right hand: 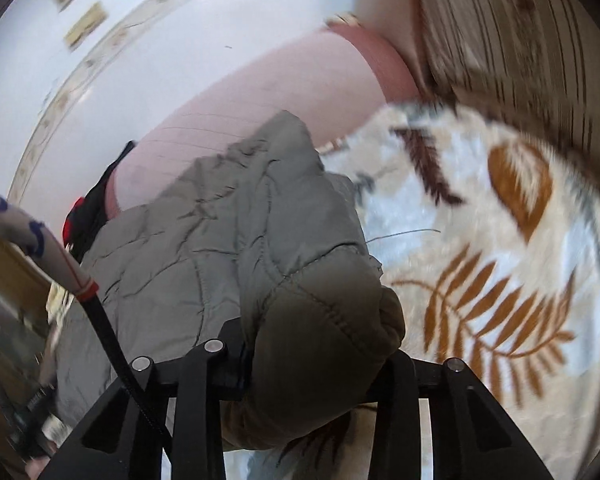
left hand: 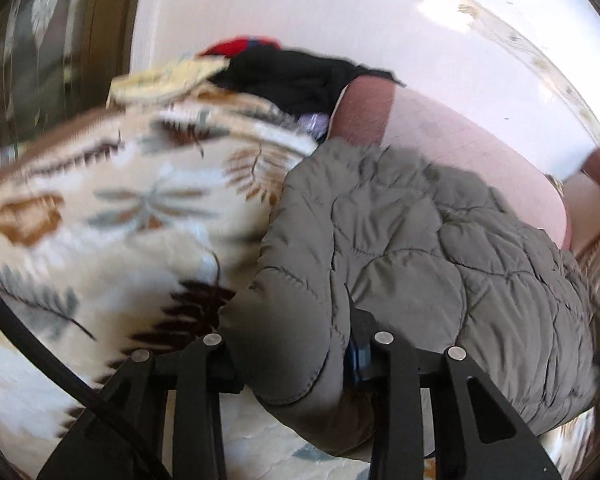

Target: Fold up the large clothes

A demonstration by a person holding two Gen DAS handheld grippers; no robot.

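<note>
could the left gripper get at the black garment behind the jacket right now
Probably not yet: the left gripper is shut on the grey quilted jacket, and the black garment lies beyond it on the leaf-print blanket.

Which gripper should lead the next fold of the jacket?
Neither clearly. The left gripper and right gripper each pinch an edge of the grey jacket over the blanket; probably move both together.

I see the jacket (left hand: 420,240) lying on the blanket (left hand: 120,220), one edge pinched in my left gripper (left hand: 296,364), another in my right gripper (right hand: 312,376). Behind it stands a headboard (left hand: 460,136), with a clothes pile (left hand: 284,76) at the jacket's far left.
</note>
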